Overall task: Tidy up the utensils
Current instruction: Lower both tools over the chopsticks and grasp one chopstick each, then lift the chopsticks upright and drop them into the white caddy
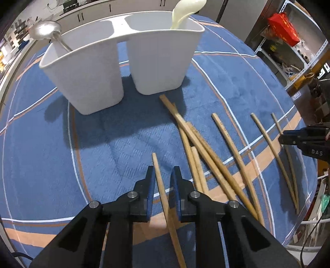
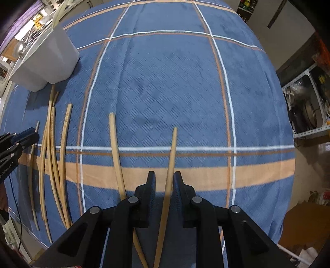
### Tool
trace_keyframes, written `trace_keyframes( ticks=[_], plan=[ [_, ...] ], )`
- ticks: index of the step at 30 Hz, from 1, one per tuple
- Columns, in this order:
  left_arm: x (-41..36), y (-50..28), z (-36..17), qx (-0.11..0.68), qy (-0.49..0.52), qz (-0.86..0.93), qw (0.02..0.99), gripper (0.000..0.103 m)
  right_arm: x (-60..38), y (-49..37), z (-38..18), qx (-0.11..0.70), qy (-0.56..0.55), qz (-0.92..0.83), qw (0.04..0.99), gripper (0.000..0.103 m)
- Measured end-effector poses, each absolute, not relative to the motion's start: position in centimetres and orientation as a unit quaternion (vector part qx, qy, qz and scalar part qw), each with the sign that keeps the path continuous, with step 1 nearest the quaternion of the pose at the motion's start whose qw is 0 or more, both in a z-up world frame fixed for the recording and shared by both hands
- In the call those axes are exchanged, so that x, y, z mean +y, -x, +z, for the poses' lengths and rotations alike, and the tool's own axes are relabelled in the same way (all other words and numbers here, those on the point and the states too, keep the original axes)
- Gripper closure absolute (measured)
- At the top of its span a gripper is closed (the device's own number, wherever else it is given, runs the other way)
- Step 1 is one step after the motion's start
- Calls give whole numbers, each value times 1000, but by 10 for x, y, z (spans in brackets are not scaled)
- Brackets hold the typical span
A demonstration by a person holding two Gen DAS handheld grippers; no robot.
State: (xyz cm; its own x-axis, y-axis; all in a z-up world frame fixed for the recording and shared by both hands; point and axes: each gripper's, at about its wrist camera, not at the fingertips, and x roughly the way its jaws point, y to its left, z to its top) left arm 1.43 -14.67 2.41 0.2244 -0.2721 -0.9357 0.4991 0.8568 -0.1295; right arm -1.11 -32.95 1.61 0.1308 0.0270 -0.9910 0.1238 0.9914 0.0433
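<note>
Straddling one chopstick (image 1: 159, 181), my left claw (image 1: 164, 175) stands slightly open: its blue pads flank the stick with a gap showing, so it has no hold. That chopstick lies flat on the desk's blue plaid cloth (image 1: 103, 134), its long axis running from 6 towards 12 o'clock, the visible end tipped a little towards 11.

My right claw (image 2: 164, 179) is closed tight on a second chopstick (image 2: 172, 156), which also runs 6 to 12, its free end pointing away from me.

I count eight chopsticks: the two at my claws, a crossed pile (image 1: 198, 144) of what looks like four at 3 o'clock of my left claw, and two single ones (image 1: 231, 148) (image 1: 268, 144) between the pile and my right claw, all lengthwise.

At 11 to 12 o'clock stands a white holder (image 1: 156, 61) with two compartments. One metal ladle (image 1: 45, 29) leans in the left one, bowl up; one cream spoon (image 1: 185, 12) stands in the right.
</note>
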Motion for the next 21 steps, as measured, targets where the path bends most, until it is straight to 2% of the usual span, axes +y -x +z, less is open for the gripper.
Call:
trace_keyframes(
  ticks=[1, 2, 3, 7, 21],
  plan=[
    [-146, -15, 24, 572, -92, -248, 777, 88, -328, 10, 17, 656, -53, -34, 752, 96],
    [-145, -16, 23, 574, -81, -248, 776, 97, -327, 9, 19, 652, -54, -32, 756, 96],
    [-144, -17, 23, 577, -72, -248, 775, 99, -327, 9, 20, 645, -56, -28, 762, 96],
    [-131, -4, 40, 554, -42, -240, 796, 99, -324, 20, 32, 606, -83, -14, 791, 97],
    [-99, 92, 147, 413, -26, -220, 883, 99, -309, 101, 114, 445, -137, 12, 885, 97]
  ],
)
